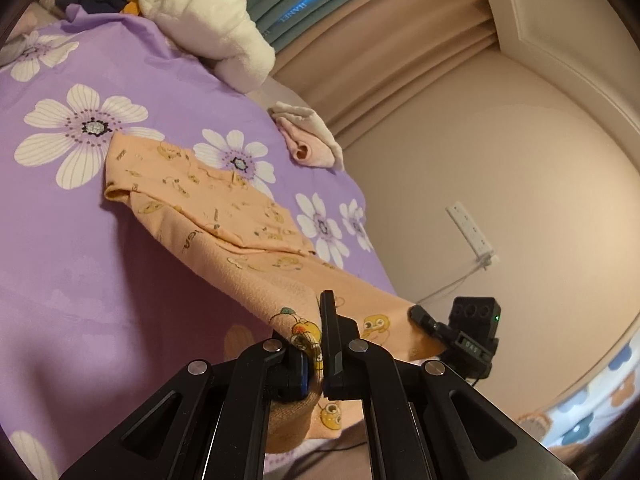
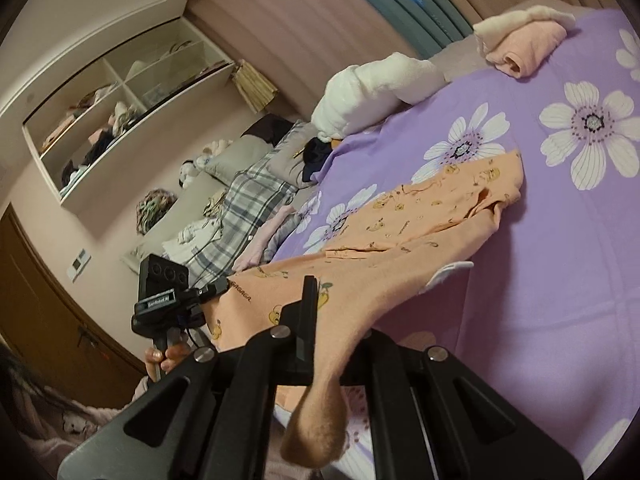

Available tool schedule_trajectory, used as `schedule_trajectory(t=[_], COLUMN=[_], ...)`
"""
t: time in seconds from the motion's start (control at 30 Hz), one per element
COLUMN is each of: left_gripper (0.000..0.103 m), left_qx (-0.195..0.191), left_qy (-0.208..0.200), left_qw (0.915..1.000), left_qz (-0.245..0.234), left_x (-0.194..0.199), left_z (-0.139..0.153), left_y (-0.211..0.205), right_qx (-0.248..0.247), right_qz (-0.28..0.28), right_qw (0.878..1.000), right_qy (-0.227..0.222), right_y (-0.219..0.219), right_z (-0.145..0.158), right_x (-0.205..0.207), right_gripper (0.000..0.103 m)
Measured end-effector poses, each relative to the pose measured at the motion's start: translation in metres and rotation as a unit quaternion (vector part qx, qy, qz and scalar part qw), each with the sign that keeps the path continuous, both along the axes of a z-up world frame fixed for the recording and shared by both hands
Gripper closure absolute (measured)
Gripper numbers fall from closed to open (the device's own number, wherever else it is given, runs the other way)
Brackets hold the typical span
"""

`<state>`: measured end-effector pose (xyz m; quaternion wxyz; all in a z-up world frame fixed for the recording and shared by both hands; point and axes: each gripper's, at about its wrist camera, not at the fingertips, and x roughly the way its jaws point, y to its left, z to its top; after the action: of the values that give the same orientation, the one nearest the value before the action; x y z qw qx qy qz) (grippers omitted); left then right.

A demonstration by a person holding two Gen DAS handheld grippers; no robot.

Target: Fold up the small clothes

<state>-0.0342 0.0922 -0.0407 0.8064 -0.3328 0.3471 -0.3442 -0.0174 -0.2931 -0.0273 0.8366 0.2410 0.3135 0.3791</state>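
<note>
1. I've got both grippers pinching the near end of the orange baby garment (image 1: 208, 208), one at each corner. The left gripper (image 1: 316, 360) has its fingers nearly closed, with a bunch of the duck-print fabric squeezed between them. The right gripper (image 2: 320, 344) is clamped on the other corner, and a tail of cloth hangs down past it.
2. The far end, the bit with the collar, lies on the purple flowered bedsheet (image 1: 80, 272). The near end is lifted off the bed and stretched between my two grippers.
3. To fold it cleanly, I'd keep both corners level and at the same tension, so the held edge stays straight.
4. I'd carry that edge forward over the resting half, low to the bed, and set it down lined up with the far edge.
5. The folded pink piece (image 1: 308, 140) and the white plush bundle (image 1: 200, 12) sit well beyond, so they shouldn't get in the way.
</note>
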Motion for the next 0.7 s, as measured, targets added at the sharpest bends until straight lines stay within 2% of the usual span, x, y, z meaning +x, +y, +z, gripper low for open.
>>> schedule_trajectory(t=[0.17,0.37,0.53,0.7], left_gripper=[0.103,0.103,0.103,0.103], left_qx=[0.001,0.006,-0.015,-0.03], left_qy=[0.005,0.032,0.056,0.074], left_qw=[0.9999,0.9994,0.9983,0.9967], left_qz=[-0.009,-0.013,0.0,0.015], left_x=[-0.018,-0.026,-0.004,0.033], left_z=[0.002,0.0,-0.005,-0.007], left_y=[-0.001,0.003,0.011,0.017], right_qx=[-0.019,-0.054,-0.051,-0.029], right_qz=[0.008,0.021,0.012,-0.005], right_qw=[1.0,0.998,0.999,0.999], right_qy=[-0.01,-0.027,-0.013,0.017], right_y=[-0.003,-0.001,-0.004,-0.005], right_z=[0.008,0.018,0.015,0.009], right_x=[-0.022,-0.04,-0.024,0.014], right_gripper=[0.099,0.098,0.098,0.098])
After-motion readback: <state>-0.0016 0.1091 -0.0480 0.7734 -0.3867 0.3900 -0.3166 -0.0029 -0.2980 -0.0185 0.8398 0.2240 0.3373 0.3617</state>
